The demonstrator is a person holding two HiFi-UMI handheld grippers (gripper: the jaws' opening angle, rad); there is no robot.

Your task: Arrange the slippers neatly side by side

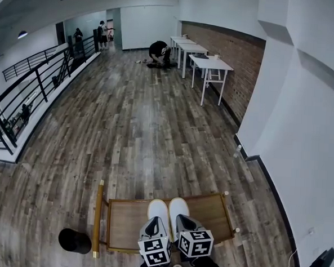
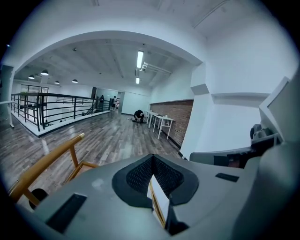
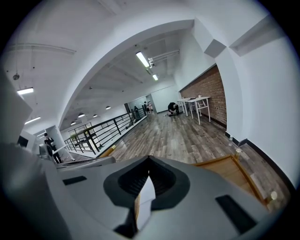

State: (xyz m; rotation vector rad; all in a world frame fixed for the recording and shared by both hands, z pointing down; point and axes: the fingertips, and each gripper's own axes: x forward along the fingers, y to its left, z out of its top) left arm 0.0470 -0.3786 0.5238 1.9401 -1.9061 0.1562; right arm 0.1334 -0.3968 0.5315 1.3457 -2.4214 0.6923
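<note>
The left slipper (image 1: 158,210) and right slipper (image 1: 178,210) lie close together mid-counter (image 1: 127,219). The left claw (image 1: 153,224) and right claw (image 1: 186,223) each pinch one slipper's heel. The alignment looks finished, so the next step is to let go of both slippers.

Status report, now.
Left claw shut on left slipper; right claw shut on right slipper. Slippers side by side on wooden cart. Black round object sits left of cart, apart.
</note>
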